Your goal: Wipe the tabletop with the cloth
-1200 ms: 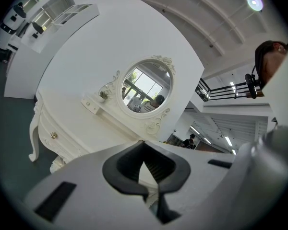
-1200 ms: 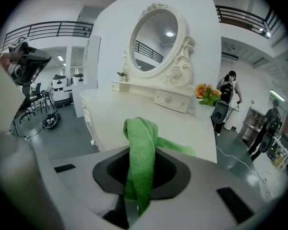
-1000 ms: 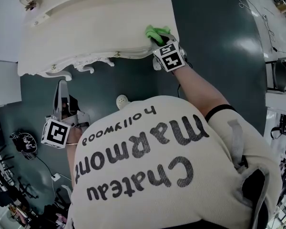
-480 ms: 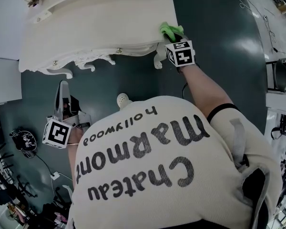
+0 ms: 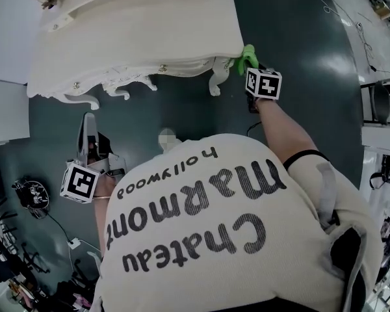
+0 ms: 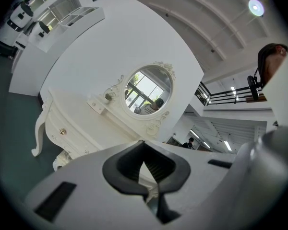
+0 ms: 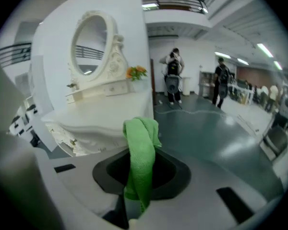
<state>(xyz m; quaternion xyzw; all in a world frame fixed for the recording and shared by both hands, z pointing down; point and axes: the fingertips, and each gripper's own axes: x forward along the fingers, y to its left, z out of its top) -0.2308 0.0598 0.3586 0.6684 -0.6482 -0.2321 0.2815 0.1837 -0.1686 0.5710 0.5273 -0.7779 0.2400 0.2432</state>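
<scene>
Now: right gripper (image 5: 251, 65) pinches cloth (image 7: 141, 147) beside tabletop (image 5: 136, 31) edge.
Left gripper (image 6: 147, 193): jaws together, empty.
Advice: I'd sweep inward, cloth flat.

The right arm (image 5: 283, 132) reaches up from the shoulder at mid-right toward the upper centre of the head view, forearm bare and nearly straight. Its right gripper (image 5: 253, 70) points up and left, with the marker cube (image 5: 263, 84) facing the camera. In the right gripper view the jaws are clamped on a green cloth (image 7: 141, 150), which stands up between them and folds over at the top.

The left gripper (image 5: 86, 125) hangs low at the left edge, pointing up the frame, its arm mostly hidden by the torso. Its jaws meet with nothing between them.
</scene>
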